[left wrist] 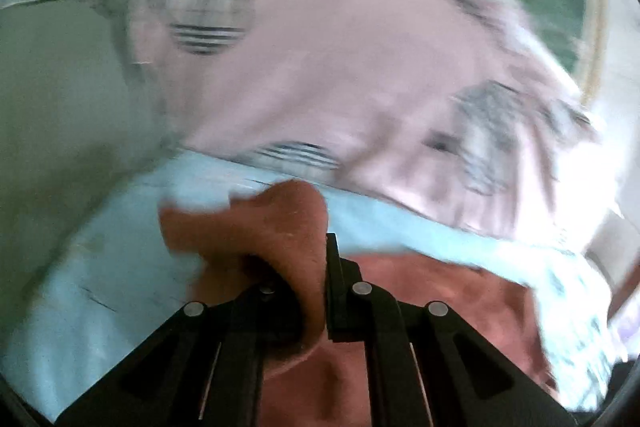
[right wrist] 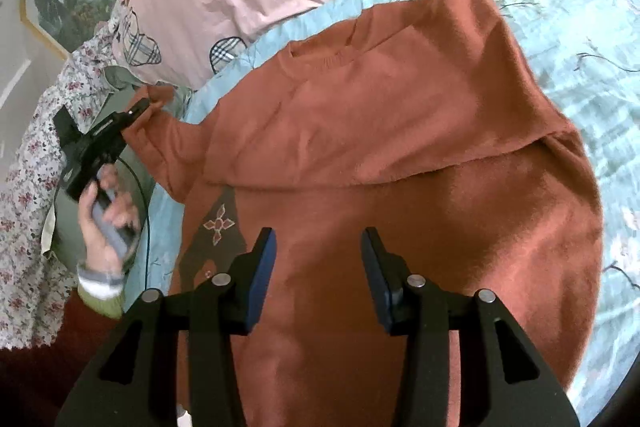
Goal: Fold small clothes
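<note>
So the rust sweater (right wrist: 384,155) lies flat on the light blue quilt (right wrist: 580,39), collar toward 12 o'clock. Its free sleeve (right wrist: 168,131) runs out toward 9 o'clock, and that's the bit that matters: the left gripper (right wrist: 140,105) is clenched right on the cuff. The right gripper (right wrist: 318,269) hangs over the lower body, jaws apart, nothing in them. I'd guess the sleeve gets carried across toward 3 o'clock.
</note>
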Action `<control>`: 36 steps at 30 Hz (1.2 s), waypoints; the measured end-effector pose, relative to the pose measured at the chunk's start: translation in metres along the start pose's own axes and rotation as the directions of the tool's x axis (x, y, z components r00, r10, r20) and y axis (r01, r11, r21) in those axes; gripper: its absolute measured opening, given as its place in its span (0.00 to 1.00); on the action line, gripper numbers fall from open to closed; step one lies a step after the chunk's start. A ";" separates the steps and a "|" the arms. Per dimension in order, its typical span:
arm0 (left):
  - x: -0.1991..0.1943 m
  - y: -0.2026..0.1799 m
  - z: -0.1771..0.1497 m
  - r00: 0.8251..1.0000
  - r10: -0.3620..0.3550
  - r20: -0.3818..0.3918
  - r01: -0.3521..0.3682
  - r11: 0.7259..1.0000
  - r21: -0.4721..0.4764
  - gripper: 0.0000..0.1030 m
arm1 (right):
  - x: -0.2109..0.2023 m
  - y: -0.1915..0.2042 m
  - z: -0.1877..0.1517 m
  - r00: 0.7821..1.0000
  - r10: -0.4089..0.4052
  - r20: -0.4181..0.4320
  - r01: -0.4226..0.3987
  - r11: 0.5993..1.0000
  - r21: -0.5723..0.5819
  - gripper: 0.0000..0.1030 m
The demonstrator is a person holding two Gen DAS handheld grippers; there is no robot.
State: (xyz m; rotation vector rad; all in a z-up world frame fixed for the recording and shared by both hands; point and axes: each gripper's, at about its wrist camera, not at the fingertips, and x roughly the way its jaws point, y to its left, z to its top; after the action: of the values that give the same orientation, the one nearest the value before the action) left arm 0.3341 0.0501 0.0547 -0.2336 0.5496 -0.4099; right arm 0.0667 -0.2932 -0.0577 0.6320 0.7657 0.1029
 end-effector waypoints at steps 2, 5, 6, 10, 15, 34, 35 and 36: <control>-0.003 -0.041 -0.020 0.995 -0.091 -0.031 0.092 0.995 0.042 0.05 | -0.006 -0.006 0.001 1.000 0.001 0.014 -0.002 1.000 0.021 0.44; 0.004 -0.113 -0.057 0.975 -0.198 -0.103 0.213 0.964 0.161 0.05 | -0.014 -0.017 0.005 0.999 -0.002 0.039 0.000 0.999 0.052 0.44; 0.007 -0.129 -0.066 0.968 -0.217 -0.127 0.238 0.953 0.185 0.05 | -0.015 -0.021 0.006 0.999 -0.004 0.044 0.001 0.998 0.062 0.44; 0.038 -0.171 -0.116 0.944 -0.209 -0.255 0.275 0.926 0.259 0.06 | -0.011 -0.031 0.015 0.998 -0.052 0.040 0.049 0.996 0.072 0.44; 0.064 -0.170 -0.154 0.913 -0.134 -0.385 0.248 0.932 0.265 0.19 | 0.005 -0.023 0.037 0.999 -0.016 0.034 0.014 0.999 0.044 0.44; -0.027 0.013 -0.159 0.929 0.220 -0.299 -0.192 0.974 0.120 0.56 | 0.169 0.056 0.135 0.975 0.076 -0.210 -0.091 0.994 -0.065 0.44; -0.023 0.019 -0.160 0.925 0.219 -0.312 -0.198 0.975 0.099 0.56 | 0.177 0.056 0.135 0.970 0.083 -0.228 -0.099 0.994 -0.056 0.44; -0.019 0.023 -0.160 0.920 0.219 -0.325 -0.202 0.976 0.086 0.56 | 0.181 0.058 0.133 0.969 0.072 -0.235 -0.090 0.994 -0.068 0.43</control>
State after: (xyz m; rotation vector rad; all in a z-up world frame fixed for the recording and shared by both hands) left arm 0.2383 0.0619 -0.0764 -0.0524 0.8876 -0.2534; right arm 0.2959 -0.2565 -0.0630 0.5823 0.9571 0.2852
